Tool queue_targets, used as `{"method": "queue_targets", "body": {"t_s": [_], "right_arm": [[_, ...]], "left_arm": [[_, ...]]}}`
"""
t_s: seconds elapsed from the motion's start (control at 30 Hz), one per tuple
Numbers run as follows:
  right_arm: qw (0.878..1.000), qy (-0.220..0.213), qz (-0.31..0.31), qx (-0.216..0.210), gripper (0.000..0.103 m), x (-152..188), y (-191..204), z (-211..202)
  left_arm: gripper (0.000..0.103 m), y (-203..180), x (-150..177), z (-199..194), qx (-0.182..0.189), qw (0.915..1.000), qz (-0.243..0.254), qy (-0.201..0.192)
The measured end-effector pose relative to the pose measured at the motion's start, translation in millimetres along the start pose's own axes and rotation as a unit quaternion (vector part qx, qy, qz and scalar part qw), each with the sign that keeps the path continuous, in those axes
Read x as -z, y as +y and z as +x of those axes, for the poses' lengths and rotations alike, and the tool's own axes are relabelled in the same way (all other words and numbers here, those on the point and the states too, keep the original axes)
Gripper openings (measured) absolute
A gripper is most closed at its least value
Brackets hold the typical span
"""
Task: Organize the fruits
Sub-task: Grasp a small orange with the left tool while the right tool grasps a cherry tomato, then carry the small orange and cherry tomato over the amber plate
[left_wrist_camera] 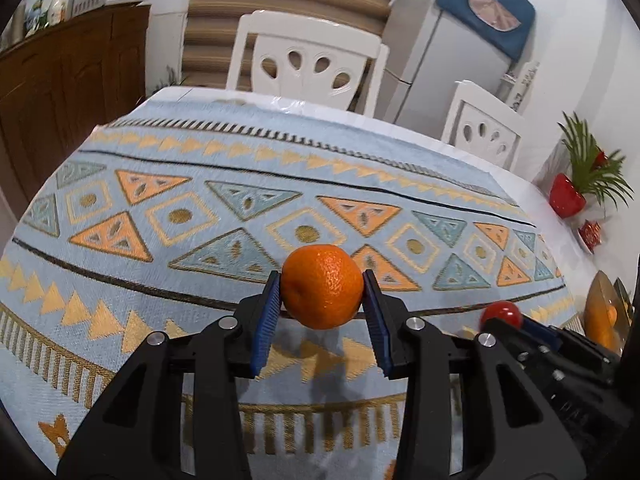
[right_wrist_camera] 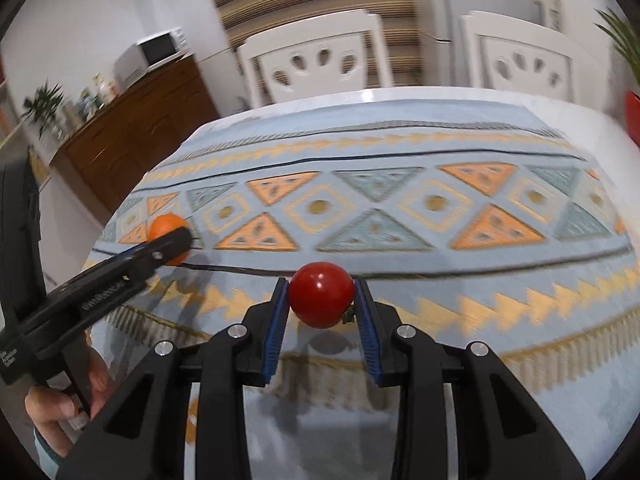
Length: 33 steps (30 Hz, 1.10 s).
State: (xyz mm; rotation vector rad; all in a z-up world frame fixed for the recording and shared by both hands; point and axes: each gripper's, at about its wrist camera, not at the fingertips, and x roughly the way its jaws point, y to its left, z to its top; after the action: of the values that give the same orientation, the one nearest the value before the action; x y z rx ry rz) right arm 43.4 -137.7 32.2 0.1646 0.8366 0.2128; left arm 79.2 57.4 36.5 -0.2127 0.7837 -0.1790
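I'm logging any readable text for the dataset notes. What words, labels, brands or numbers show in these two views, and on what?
None can be read for certain.
Embossed lettering on the side of the left gripper, which holds the orange: too blurred.
White print on its handle by the hand: too small.
Marks on the white strip beside the fridge: illegible.
The right gripper, holding the tomato, shows none.
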Motion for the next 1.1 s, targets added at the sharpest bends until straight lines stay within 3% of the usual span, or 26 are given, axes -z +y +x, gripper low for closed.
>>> {"method": "queue_targets", "body": {"t_s": [0.27,0.5,0.83,1.1], "right_arm": [[0.997,-0.037,0.068,0.025,0.032,8,-62,-73],[0.986,-0.114,0.115,0.045,0.032,7,-120,-165],[0.958,-0.197,0.174,0.117,0.033,21,-210,-283],[0.939,-0.192,0.229,0.172,0.033,56,-283,-325]], "left_arm": [[0.040,-39,-3,-42,0.035,0.9983,0.035,-0.030],[0.040,-103,-8,-83,0.061,0.9925,0.085,-0.064],[0.040,-224,-7,-119,0.126,0.9752,0.160,-0.086],[0.040,-332,17,-115,0.198,0.9537,0.218,-0.061]]}}
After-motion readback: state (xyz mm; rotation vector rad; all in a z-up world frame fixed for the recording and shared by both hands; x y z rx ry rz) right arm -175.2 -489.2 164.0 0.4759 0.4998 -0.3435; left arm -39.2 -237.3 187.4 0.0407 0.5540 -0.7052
